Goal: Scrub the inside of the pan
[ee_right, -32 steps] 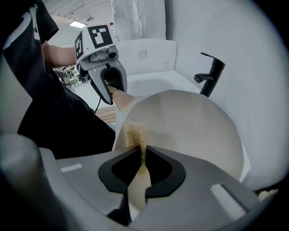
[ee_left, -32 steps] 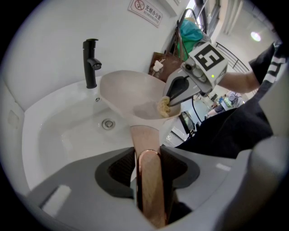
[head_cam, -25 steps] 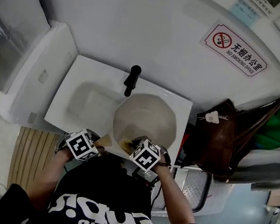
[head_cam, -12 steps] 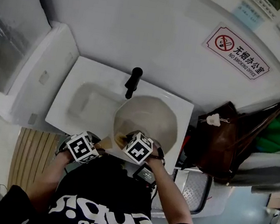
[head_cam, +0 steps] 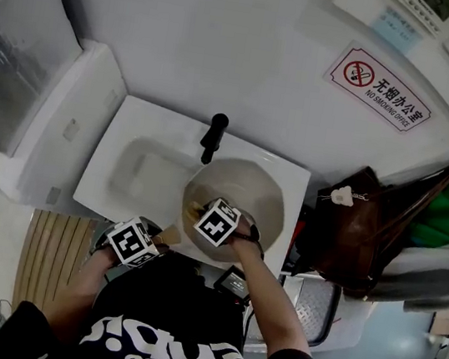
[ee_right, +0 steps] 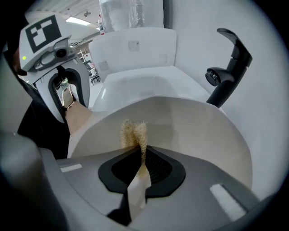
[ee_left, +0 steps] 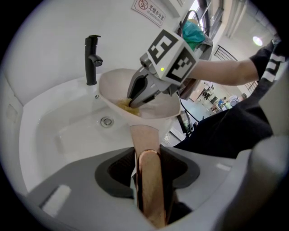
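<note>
**Head view.** Your right hand-held gripper [head_cam: 199, 210] has just travelled from the near rim of the pan [head_cam: 252, 191] inward and toward the upper left. It now sits over the near-left part of the bowl rather than at its edge. The pan rests across the right half of the sink [head_cam: 126, 163], just below the tap [head_cam: 212, 134]. It has not shifted in the last second. Your left hand-held gripper [head_cam: 164, 231] has stayed at the lower left of the pan, where the handle comes out.

**Left gripper view.** The jaws are clamped on the wooden handle [ee_left: 146, 149], which runs up the middle of the frame to the pan. Beyond it, the right hand-held gripper reaches down into the bowl, and the yellowish scrubber [ee_left: 123, 104] at its tips is touching the inner wall. So the move was, I judge, a scrubbing stroke and not a reach.

**Right gripper view.** The jaws are closed on the scrubber, whose frayed tuft sticks out just past them at frame centre, against the pale inside of the pan. The wide floor to the right of the tuft looks not yet covered.

For the task, this means 1 patch near the handle side is being worked. You will likely need to carry the strokes on across the floor and far wall while the left grip keeps the pan steady.
</note>
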Action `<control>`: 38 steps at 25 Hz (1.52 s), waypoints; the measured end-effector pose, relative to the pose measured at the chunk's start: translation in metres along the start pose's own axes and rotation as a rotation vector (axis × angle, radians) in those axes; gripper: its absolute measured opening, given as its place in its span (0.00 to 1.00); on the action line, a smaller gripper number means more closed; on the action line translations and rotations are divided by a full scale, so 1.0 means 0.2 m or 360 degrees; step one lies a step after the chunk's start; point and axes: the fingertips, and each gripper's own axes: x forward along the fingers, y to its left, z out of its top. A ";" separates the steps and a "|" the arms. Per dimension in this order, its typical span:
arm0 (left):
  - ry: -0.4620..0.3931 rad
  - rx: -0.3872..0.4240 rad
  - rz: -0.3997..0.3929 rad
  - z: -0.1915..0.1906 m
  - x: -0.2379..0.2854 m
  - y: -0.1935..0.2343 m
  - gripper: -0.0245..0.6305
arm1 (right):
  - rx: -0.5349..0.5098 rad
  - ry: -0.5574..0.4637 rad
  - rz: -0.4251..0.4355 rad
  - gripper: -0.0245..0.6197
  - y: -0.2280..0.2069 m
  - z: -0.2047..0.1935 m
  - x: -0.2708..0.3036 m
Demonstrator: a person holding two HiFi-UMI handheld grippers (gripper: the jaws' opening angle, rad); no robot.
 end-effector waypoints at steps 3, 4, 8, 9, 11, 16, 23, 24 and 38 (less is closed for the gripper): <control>-0.0012 -0.0007 -0.0010 0.00 0.00 0.00 0.30 | 0.0021 -0.0004 -0.0078 0.10 -0.08 0.02 0.01; -0.0015 -0.0009 -0.0012 0.00 0.00 0.00 0.30 | 0.0028 -0.0004 -0.0098 0.10 -0.10 0.03 0.02; -0.0012 -0.0008 -0.0017 0.00 0.00 0.00 0.30 | 0.0039 0.0034 -0.0187 0.10 -0.20 0.02 0.04; -0.0010 -0.0009 -0.0018 0.00 0.00 0.00 0.30 | 0.0043 0.0044 -0.0220 0.10 -0.23 0.02 0.04; -0.0007 -0.0011 -0.0021 0.00 0.00 0.00 0.30 | 0.0048 0.0054 -0.0282 0.10 -0.29 0.03 0.05; -0.0002 -0.0014 -0.0024 0.00 0.00 0.00 0.30 | 0.0047 0.0086 -0.0358 0.10 -0.42 0.04 0.05; 0.0003 -0.0024 -0.0040 -0.01 0.00 0.00 0.30 | 0.0058 0.0155 -0.0422 0.10 -0.58 -0.01 0.03; 0.0001 -0.0025 -0.0042 -0.01 0.00 0.00 0.30 | 0.0066 0.0169 -0.0430 0.10 -0.60 -0.03 0.02; -0.0014 -0.0031 -0.0073 -0.01 0.00 0.00 0.30 | 0.0139 0.0358 -0.0522 0.10 -0.85 -0.35 -0.19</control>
